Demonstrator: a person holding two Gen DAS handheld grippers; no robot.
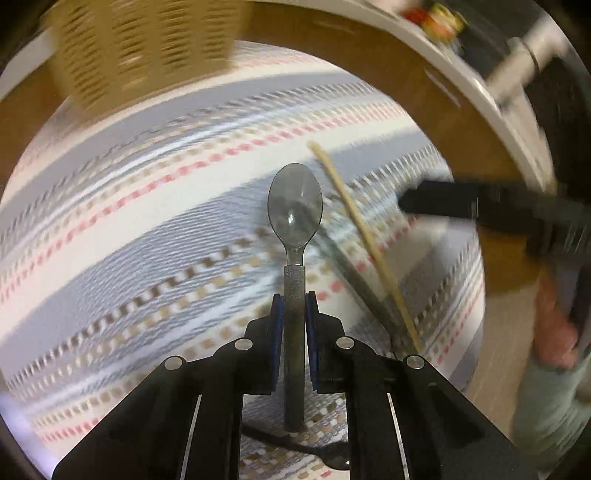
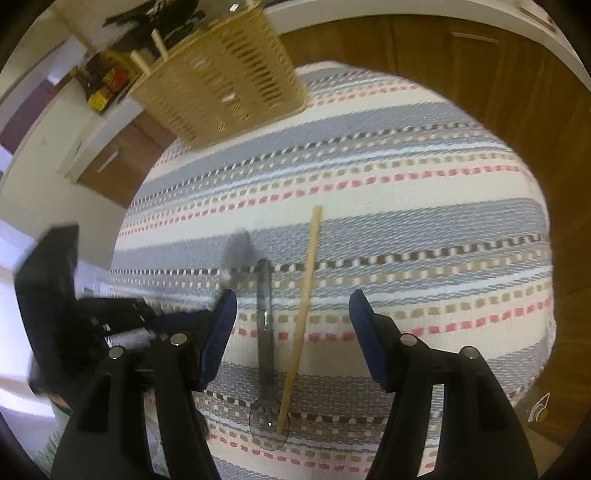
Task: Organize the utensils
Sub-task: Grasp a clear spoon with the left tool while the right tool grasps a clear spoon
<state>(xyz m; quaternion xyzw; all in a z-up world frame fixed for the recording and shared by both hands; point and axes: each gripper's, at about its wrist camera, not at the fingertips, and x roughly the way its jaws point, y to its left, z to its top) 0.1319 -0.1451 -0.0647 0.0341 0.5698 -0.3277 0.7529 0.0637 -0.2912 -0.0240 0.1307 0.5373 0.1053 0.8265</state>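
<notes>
The beige slotted plastic basket (image 1: 147,48) is smeared by motion blur and cut off by the upper edge in the left wrist view. The small red and yellow items (image 1: 436,18) on the white shelf cannot be identified. The right hand-held gripper (image 1: 413,203) is blurred. The second translucent grey plastic spoon (image 2: 266,332) is partly covered by the pale wooden chopstick (image 2: 303,314).

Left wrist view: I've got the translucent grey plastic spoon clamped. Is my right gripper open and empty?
Observer: Yes, the right gripper is open with nothing in it, above the striped woven mat.
Operator: What lies under it?
Observer: A second clear plastic spoon, bowl nearest the gripper, with the wooden chopstick resting its end across that bowl.
Operator: Anything in the basket?
Observer: The tan slatted basket has pale wooden handles poking out.
</notes>
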